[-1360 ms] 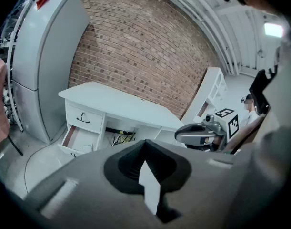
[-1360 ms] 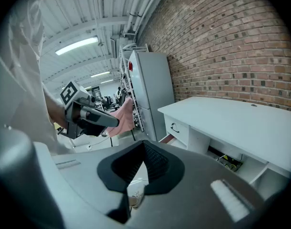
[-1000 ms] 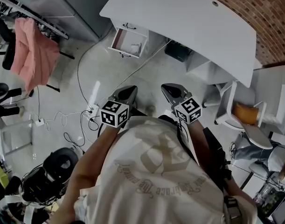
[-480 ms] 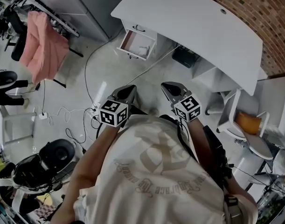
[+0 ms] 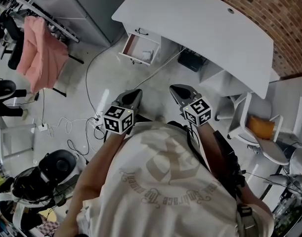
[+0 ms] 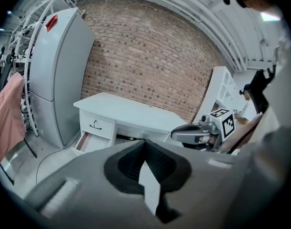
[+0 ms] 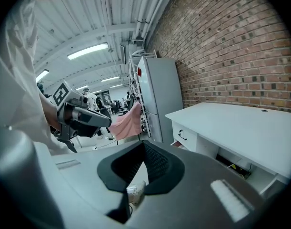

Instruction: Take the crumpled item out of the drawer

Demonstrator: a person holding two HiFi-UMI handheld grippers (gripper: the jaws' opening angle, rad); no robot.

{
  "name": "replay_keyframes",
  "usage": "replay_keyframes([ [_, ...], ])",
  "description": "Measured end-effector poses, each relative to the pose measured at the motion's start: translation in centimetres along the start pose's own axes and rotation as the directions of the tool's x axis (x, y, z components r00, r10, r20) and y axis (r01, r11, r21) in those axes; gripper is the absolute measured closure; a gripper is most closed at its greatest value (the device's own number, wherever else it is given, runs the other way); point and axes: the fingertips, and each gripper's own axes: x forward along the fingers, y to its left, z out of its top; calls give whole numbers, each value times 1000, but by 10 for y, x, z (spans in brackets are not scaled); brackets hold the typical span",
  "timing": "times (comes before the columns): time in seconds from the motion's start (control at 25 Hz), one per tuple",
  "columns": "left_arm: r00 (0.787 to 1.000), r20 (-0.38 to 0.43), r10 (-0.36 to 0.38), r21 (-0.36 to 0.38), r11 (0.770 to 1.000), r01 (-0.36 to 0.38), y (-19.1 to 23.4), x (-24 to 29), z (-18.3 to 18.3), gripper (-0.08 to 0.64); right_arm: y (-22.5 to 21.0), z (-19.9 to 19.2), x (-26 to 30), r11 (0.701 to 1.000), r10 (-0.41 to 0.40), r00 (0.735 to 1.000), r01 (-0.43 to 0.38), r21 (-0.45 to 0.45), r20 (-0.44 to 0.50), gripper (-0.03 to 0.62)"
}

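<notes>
Head view: the white curved worktop [image 5: 205,28] stands against a red brick wall [image 5: 284,28], well apart from the person across a grey concrete floor [image 5: 116,78]. Its lower white drawer [image 5: 132,44] is pulled open, and a pale crumpled item [image 5: 146,55] lies inside towards the front, untouched. The left gripper [image 5: 132,97] and right gripper [image 5: 179,92] are held side by side ahead of the chest and aimed roughly at the drawer, a posture judged to suit an approach rather than a grasp. Left gripper view: the jaws are pressed together with nothing between them. The open drawer shows under the worktop's left end, beside a tall grey cabinet [image 6: 55,75]. Right gripper view: the jaws are likewise closed and empty, and a pink hanging cloth [image 7: 126,123] shows beyond. Judgement: retrieval not begun; whichever gripper is used must spread before reaching in.
</notes>
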Motion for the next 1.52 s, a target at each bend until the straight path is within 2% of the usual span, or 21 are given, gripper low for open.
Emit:
replay_keyframes([
  [0.28,999,-38,-26,-19,999,25,22,12,-6,557,-9,-3,17,999,-42,998,43,28,-36,584],
  [0.48,993,-70,-99,18,995,101,30,32,-1,557,-29,-3,33,995,-82,994,85,47,-65,584],
  [0.72,990,-84,-110,-5,994,110,83,41,20,557,-45,13,65,987,-137,987,143,68,-84,584],
  [1.12,970,-118,-213,13,976,216,140,52,49,557,-58,39,128,970,-214,967,228,86,-141,584],
  [1.32,969,-120,-217,-7,976,218,186,42,57,557,-51,51,171,970,-218,959,233,70,-180,584],
  [1.52,979,-98,-182,-42,983,178,237,29,65,557,-47,67,212,976,-203,957,215,35,-207,584],
])
